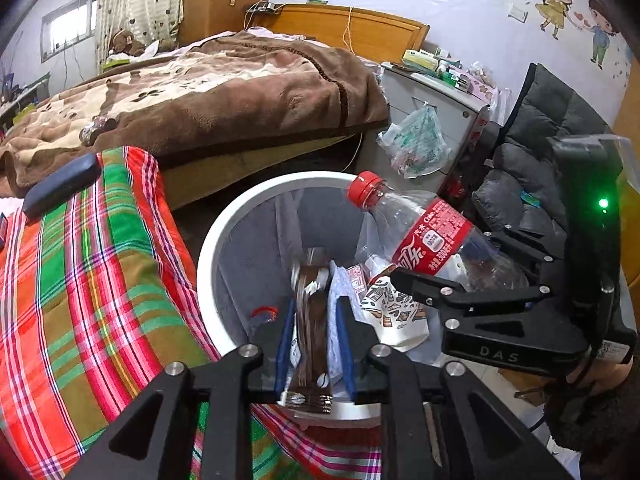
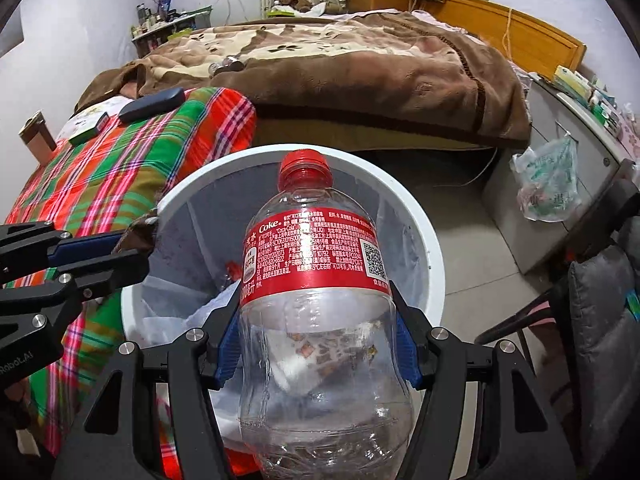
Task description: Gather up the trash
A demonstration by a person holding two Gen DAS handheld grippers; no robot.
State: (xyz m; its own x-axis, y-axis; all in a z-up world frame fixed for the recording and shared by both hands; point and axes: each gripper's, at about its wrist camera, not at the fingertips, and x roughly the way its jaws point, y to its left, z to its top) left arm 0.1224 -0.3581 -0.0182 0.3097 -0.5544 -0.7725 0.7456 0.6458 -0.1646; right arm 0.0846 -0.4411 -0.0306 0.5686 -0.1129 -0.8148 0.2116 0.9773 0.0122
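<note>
1. Trash bin (image 1: 208,248) – white round rim, grey inner wall w/ liner; stands on floor beside plaid-covered surface, in front of bed. Contents seen in left wrist view: printed paper cup/pouch (image 1: 394,312), white paper scraps, small red ring-shaped item low at inner wall.

2. Coke bottle (image 2: 316,280) – clear plastic, empty, red cap, red label. Held over bin opening, cap end pointing toward far rim. Also in left wrist view (image 1: 424,240), tilted, cap up-left.

3. Right gripper (image 2: 316,344) – black frame, blue pads. Jaws abt half-spread, pads pressed on both sides of bottle body just below label; firm grip. Seen from left wrist view (image 1: 460,280) at right side of bin.

4. Brown wrapper (image 1: 312,328) – flat, shiny, brown/silver, blurred. Sits upright between left gripper pads, lower end over near rim, upper end over bin interior.

5. Left gripper (image 1: 314,344) – black frame, blue pads. Jaws only slightly apart, narrow gap; wrapper between them, small gap visible at right pad, so grip looks loosened – pads not clearly pressing. In right wrist view (image 2: 132,240) at left rim of bin, wrapper tip at its fingertips.

6. Plaid cloth (image 1: 88,280) – red/green/orange check, left of bin. Dark glasses case (image 1: 60,188) lying on it.

7. Bed (image 2: 360,64) – brown floral blanket, wooden headboard, behind bin.

8. Grey cabinet (image 1: 432,96) – right of bed, plastic bag (image 1: 416,144) hanging on front.
</note>
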